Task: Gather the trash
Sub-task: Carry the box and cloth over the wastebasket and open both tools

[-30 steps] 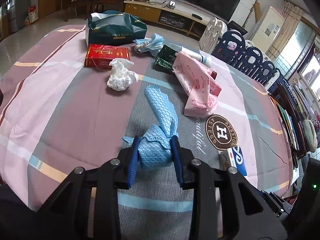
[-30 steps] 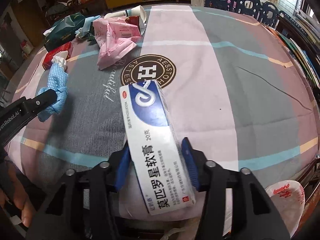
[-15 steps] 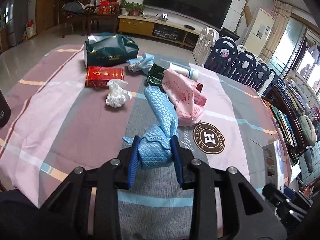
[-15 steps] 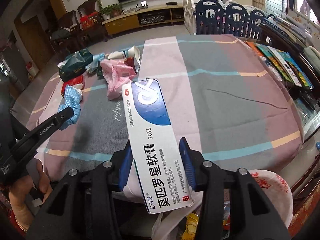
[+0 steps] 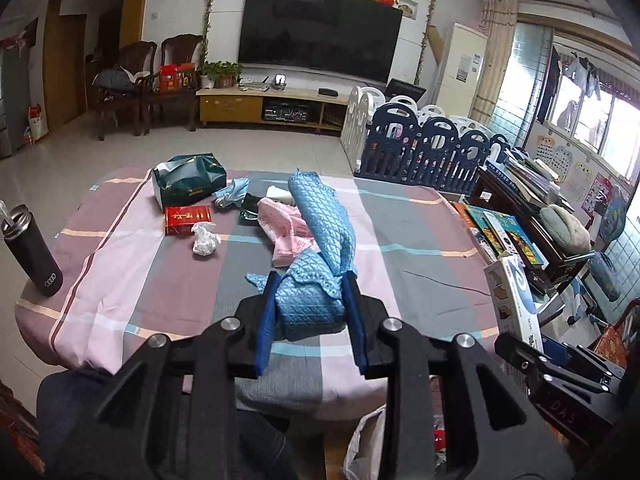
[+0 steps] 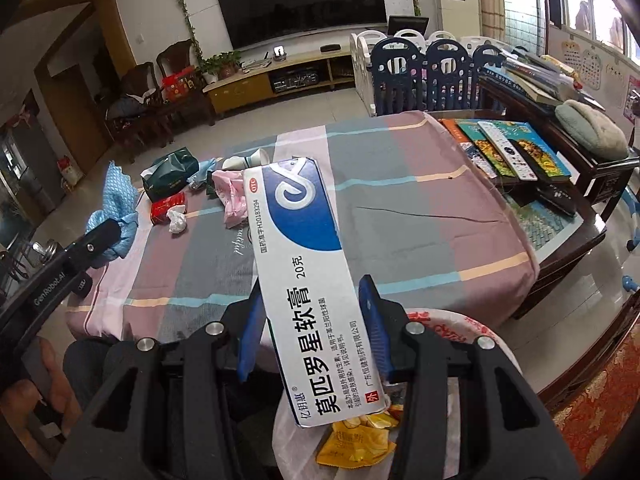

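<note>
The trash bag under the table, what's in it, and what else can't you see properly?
- Trash bag, right wrist view: the medicine box and right gripper cover most of it; only yellow wrappers show.
- Same bag, left wrist view: hidden behind the left gripper.
- Small print on the box: too small.

Two tongs, the left (image 5: 310,312) and the right (image 6: 310,320), grip one blue cloth (image 5: 320,240) and one ointment box (image 6: 304,272). On the surface (image 5: 400,256) lie one green tissue pack (image 5: 188,178), one red carton (image 5: 187,219), one crumpled tissue (image 5: 205,240), one pink wrapper (image 5: 286,232). One black tumbler (image 5: 34,252) stands there.
</note>
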Motion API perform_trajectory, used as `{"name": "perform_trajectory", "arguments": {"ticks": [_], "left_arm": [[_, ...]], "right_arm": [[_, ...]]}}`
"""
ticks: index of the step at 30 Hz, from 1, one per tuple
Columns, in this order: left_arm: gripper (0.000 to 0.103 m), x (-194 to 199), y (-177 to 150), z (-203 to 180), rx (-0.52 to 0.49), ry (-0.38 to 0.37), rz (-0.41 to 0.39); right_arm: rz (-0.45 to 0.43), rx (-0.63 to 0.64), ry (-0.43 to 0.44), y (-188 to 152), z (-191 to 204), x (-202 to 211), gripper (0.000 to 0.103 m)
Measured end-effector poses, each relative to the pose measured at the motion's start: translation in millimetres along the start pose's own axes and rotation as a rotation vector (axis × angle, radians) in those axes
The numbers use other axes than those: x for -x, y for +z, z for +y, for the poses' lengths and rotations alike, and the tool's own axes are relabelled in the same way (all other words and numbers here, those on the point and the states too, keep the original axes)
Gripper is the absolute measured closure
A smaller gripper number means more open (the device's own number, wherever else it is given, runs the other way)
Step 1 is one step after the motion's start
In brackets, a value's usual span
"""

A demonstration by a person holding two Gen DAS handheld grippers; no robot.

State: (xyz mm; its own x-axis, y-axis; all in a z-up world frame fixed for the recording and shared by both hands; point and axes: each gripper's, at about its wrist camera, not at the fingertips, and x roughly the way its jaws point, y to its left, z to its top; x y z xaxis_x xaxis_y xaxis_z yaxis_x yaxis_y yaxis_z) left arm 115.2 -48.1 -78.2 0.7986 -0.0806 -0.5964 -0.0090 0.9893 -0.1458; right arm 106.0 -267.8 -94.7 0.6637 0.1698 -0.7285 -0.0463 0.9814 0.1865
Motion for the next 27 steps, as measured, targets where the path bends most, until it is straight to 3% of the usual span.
{"name": "perform_trajectory", "arguments": {"ticks": [8,12,21,27], "left_arm": [[0.070,61.2,-3.9,-42.8,-0.078,-0.077,-0.044],[0.070,72.3,-12.8,-65.5,-0.128,-0.118,-0.049],[0.070,41.4,-64.4,-123.2,-0.286,-0.241,0.131],[0.068,21.8,-81.8,-137.6,-0.313,-0.326,0.212]], "right_arm": [[-0.103,0.010,-0.058,-3.6,-22.7,70.6,0.057],[-0.124,-0.001,-0.080,-5.0,-37.3,92.7,0.057],[0.013,-0.082,-0.139,-37.2,-77.0,69.5,0.057],[0.029,-0.123,-0.153,-42.8,-89.5,66.5,0.057]]}}
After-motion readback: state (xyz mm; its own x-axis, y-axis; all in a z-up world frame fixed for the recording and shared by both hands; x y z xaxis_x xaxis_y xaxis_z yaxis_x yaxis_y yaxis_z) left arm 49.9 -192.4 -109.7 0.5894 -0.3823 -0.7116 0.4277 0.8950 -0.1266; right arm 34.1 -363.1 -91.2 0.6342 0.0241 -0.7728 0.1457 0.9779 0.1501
